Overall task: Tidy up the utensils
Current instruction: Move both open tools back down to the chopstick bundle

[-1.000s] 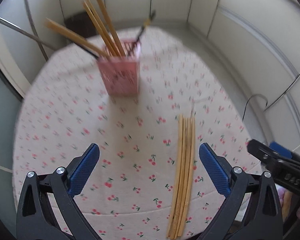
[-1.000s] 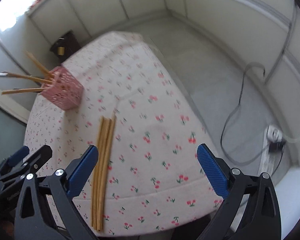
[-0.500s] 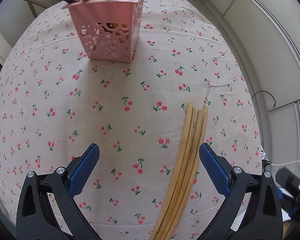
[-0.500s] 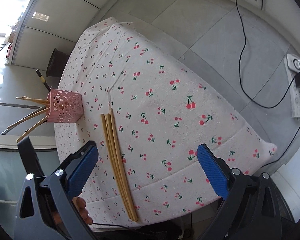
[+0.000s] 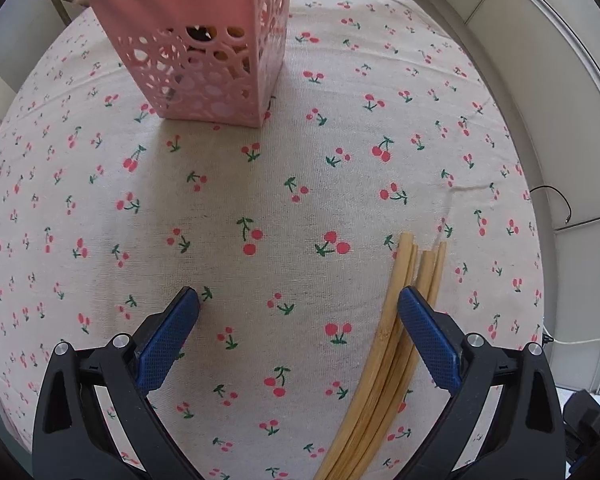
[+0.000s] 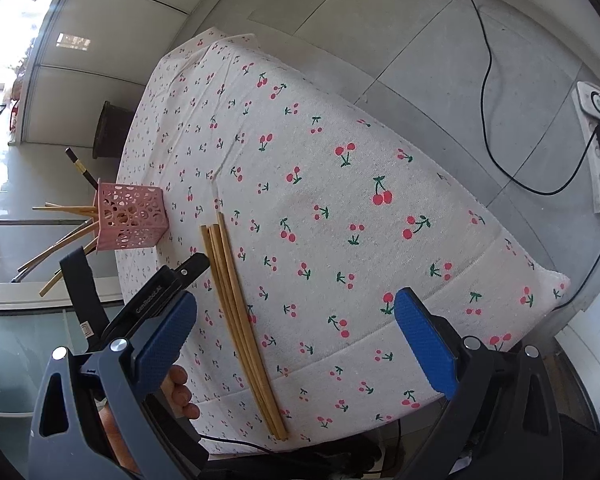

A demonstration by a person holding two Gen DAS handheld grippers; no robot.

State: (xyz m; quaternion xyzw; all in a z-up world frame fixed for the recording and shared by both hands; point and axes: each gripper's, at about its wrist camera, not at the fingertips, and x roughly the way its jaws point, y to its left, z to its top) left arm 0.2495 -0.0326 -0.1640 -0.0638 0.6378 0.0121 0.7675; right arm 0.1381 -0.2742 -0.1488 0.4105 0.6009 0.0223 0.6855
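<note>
My left gripper has dropped low and pushed forward over the counter in the last second: the pink holder now fills the top of my view, where a moment ago it stood small and far. The loose bamboo chopsticks lie on the cherry-print cloth on the near side of the holder and off to its right, and my right finger now sits over them. The jaws are wide apart and hold nothing. My right gripper is just as wide and empty, hanging off the counter edge well away from the holder. The holder already carries several chopsticks leaning out. I judge I am lined up close to the bundle but slightly left of it, so a small shift right comes before closing.
</note>
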